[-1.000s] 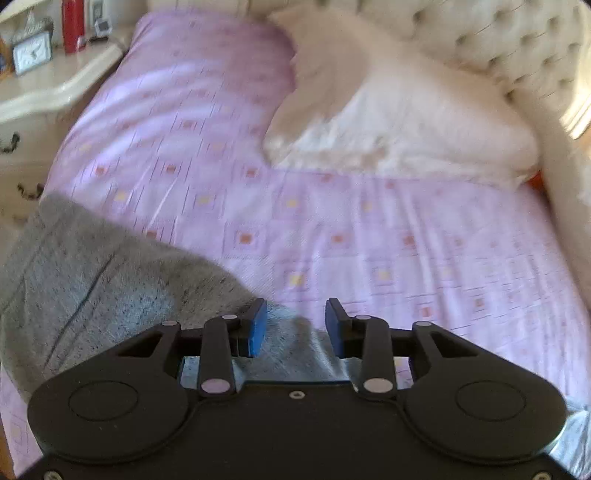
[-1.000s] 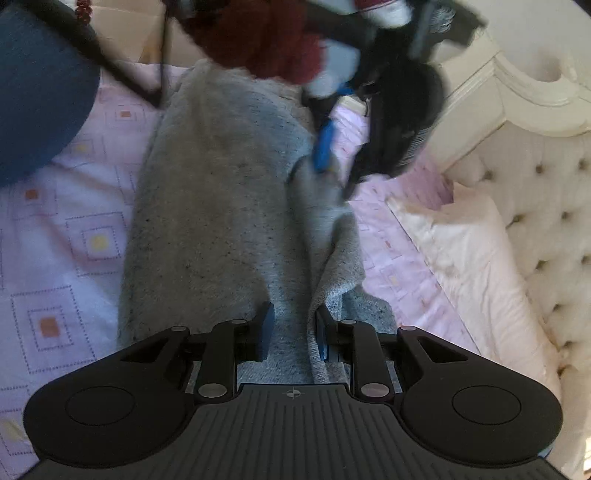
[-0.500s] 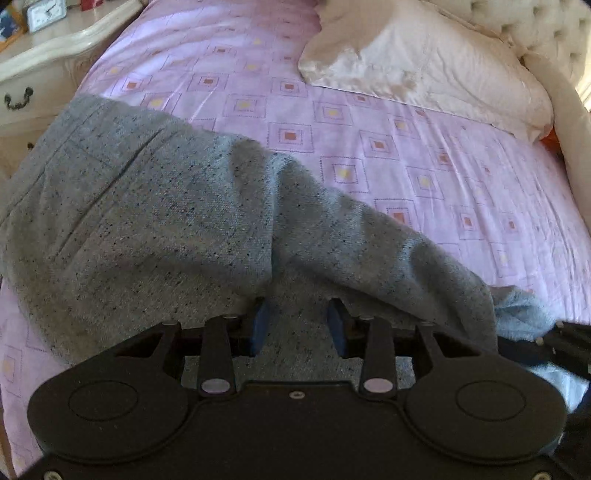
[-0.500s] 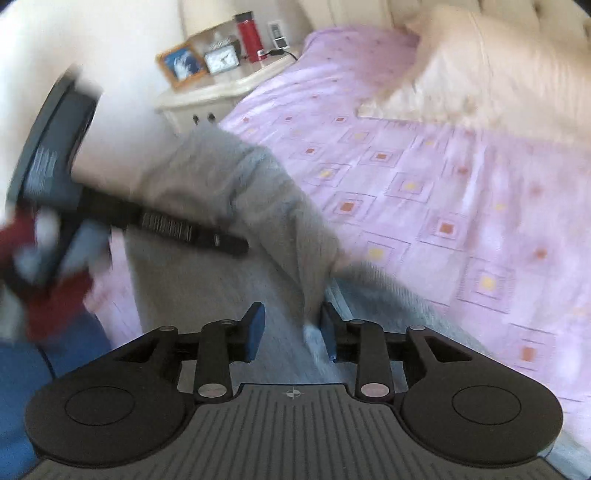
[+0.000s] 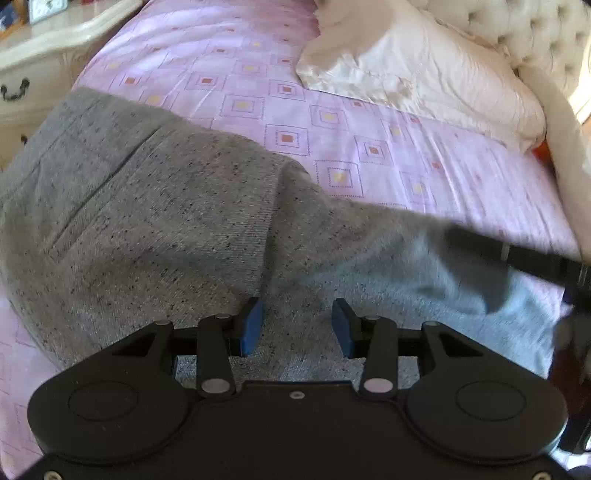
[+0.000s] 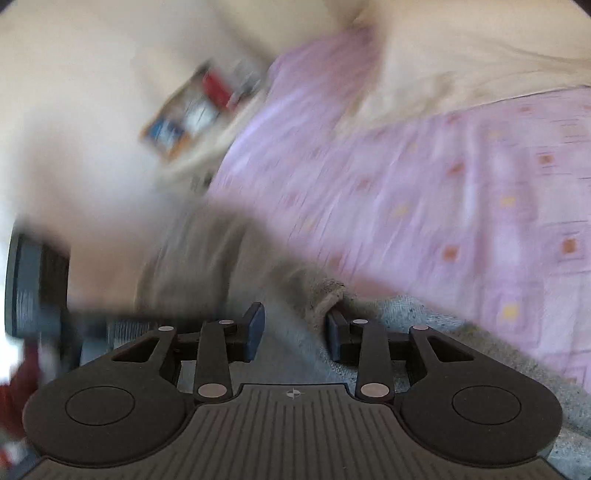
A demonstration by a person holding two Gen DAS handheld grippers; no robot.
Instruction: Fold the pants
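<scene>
Grey speckled pants (image 5: 159,221) lie across the pink patterned bed sheet (image 5: 369,147), spread from the left edge toward the right. My left gripper (image 5: 297,326) hovers just over the fabric with its blue pads apart and nothing between them. My right gripper (image 6: 293,326) is open over a raised edge of the pants (image 6: 325,295); this view is heavily blurred. The right gripper's dark body also shows at the right edge of the left wrist view (image 5: 535,258).
A white pillow (image 5: 424,74) lies at the head of the bed by the tufted cream headboard (image 5: 535,33). A cream nightstand (image 5: 33,70) stands to the left, with blurred small items (image 6: 199,110) on it.
Both grippers opened and let go of the pants, which now lie spread on the bed. The right gripper swung fast, blurring its view; the left view tilted down over the fabric.
</scene>
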